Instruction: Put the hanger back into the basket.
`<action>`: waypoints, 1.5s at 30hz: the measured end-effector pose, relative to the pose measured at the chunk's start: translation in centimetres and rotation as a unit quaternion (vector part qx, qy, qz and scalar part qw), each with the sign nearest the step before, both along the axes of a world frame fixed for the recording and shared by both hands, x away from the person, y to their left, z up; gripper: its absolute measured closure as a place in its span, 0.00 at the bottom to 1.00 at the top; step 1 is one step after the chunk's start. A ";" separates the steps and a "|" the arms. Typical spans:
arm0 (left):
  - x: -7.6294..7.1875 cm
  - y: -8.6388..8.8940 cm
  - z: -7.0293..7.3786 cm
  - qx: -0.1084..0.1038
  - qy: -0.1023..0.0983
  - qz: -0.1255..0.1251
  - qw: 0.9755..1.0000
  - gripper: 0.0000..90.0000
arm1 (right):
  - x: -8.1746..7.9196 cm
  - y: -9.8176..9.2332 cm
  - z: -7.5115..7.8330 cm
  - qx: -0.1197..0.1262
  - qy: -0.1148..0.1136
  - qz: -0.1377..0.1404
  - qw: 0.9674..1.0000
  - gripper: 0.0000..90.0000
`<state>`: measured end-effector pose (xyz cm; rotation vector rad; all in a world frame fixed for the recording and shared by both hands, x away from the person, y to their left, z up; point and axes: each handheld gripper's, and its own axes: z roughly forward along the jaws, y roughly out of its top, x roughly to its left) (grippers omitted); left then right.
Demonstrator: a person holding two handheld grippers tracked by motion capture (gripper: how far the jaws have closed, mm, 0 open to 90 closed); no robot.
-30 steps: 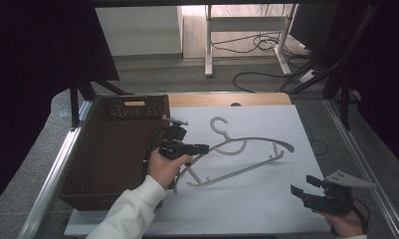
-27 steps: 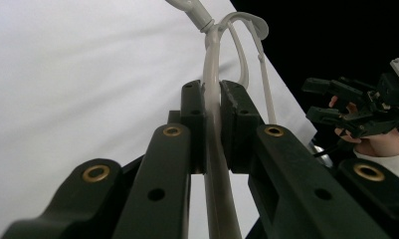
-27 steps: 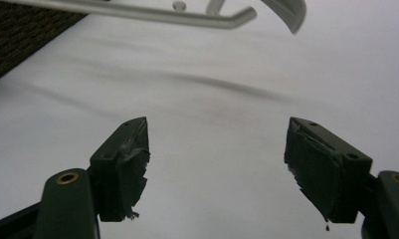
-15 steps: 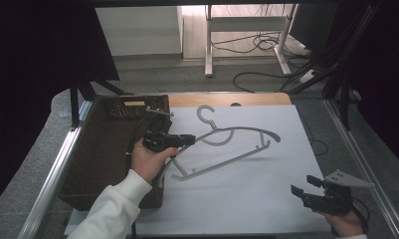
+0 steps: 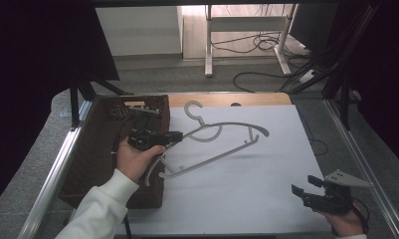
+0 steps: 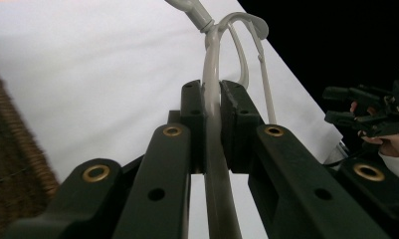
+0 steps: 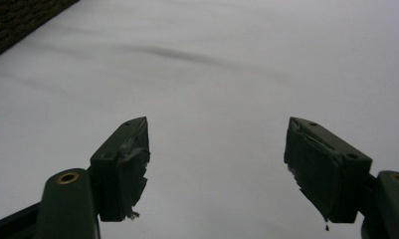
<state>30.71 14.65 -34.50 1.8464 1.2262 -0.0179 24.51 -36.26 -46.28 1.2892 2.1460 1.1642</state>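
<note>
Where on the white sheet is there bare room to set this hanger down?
The widest free patch is the white sheet between the hanger and the right gripper, along the near edge. The far right stretch beyond the hanger's tip is bare too. It is crowded at the left, where the wicker basket and the left gripper sit.

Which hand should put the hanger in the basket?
Probably the left. The left gripper is shut on the grey hanger beside the brown basket; the right gripper sits open, far off.
</note>
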 end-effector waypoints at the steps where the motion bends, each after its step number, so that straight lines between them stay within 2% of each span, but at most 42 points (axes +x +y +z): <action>1: -0.1 0.3 0.1 0.000 -0.002 0.003 1.000 0.91 | 0.0 0.0 0.0 -0.001 0.003 -0.001 1.000 0.28; 2: -0.4 1.0 0.3 0.001 -0.007 0.009 1.000 0.91 | 0.0 0.1 0.0 -0.002 0.003 -0.002 1.000 0.28; 3: -0.4 1.0 0.3 0.001 -0.007 0.009 1.000 0.91 | 0.0 0.1 0.0 -0.002 0.003 -0.002 1.000 0.28; 6: -1.1 2.9 0.9 0.015 -0.021 0.024 0.999 0.91 | 0.0 0.1 0.0 -0.003 0.002 -0.001 1.000 0.28; 9: -1.6 4.4 1.2 0.017 -0.027 0.038 0.999 0.91 | 0.1 0.1 -0.1 -0.006 0.004 -0.003 1.000 0.28; 10: -2.0 5.6 1.4 0.013 -0.032 0.051 0.998 0.91 | 0.1 0.1 -0.2 -0.006 0.005 -0.004 1.000 0.29; 11: -2.0 5.6 1.4 0.013 -0.032 0.051 0.998 0.91 | 0.1 0.1 -0.2 -0.006 0.006 -0.004 1.000 0.28; 15: -3.0 8.8 1.5 0.002 -0.040 0.080 0.996 0.91 | 0.2 0.1 -0.2 -0.007 0.007 -0.004 1.000 0.28; 16: -3.4 10.0 1.5 -0.006 -0.042 0.089 0.995 0.91 | 0.2 0.1 -0.3 -0.006 0.008 -0.005 1.000 0.29; 17: -3.4 10.0 1.5 -0.006 -0.042 0.089 0.995 0.91 | 0.2 0.1 -0.3 -0.006 0.008 -0.005 1.000 0.29; 20: -4.0 12.4 1.2 -0.016 -0.051 0.108 0.993 0.91 | 0.3 0.3 -0.3 -0.007 0.009 -0.006 1.000 0.28; 21: -4.0 12.4 1.2 -0.016 -0.051 0.108 0.993 0.91 | 0.3 0.3 -0.3 -0.007 0.009 -0.006 1.000 0.28; 24: -4.3 14.4 0.5 -0.019 -0.050 0.127 0.990 0.91 | 0.4 0.5 -0.4 -0.009 0.011 -0.004 1.000 0.29; 26: -4.4 14.8 0.4 -0.018 -0.053 0.131 0.990 0.91 | 0.4 0.5 -0.4 -0.010 0.011 -0.005 1.000 0.28; 28: -4.7 16.2 0.0 -0.015 -0.059 0.145 0.988 0.91 | 0.4 0.5 -0.4 -0.009 0.012 -0.005 1.000 0.28; 29: -4.7 16.2 0.0 -0.015 -0.059 0.145 0.988 0.91 | 0.4 0.6 -0.4 -0.010 0.012 -0.006 1.000 0.29; 30: -4.8 17.1 -0.1 -0.014 -0.064 0.151 0.986 0.91 | 0.4 0.6 -0.4 -0.010 0.012 -0.006 1.000 0.29; 31: -4.8 17.1 -0.1 -0.014 -0.064 0.151 0.986 0.91 | 0.4 0.6 -0.4 -0.010 0.012 -0.006 1.000 0.29; 34: -4.9 18.8 -0.4 -0.012 -0.072 0.162 0.984 0.91 | 0.5 0.6 -0.5 -0.013 0.013 -0.007 1.000 0.29; 37: -5.0 19.5 -0.6 -0.010 -0.076 0.168 0.983 0.91 | 0.5 0.6 -0.5 -0.013 0.014 -0.008 1.000 0.29; 40: -4.9 20.7 -1.0 -0.012 -0.083 0.180 0.980 0.91 | 0.5 0.6 -0.6 -0.017 0.014 -0.008 1.000 0.28; 45: -4.6 21.5 -1.7 -0.014 -0.088 0.189 0.978 0.91 | 0.6 0.7 -0.6 -0.018 0.014 -0.011 1.000 0.29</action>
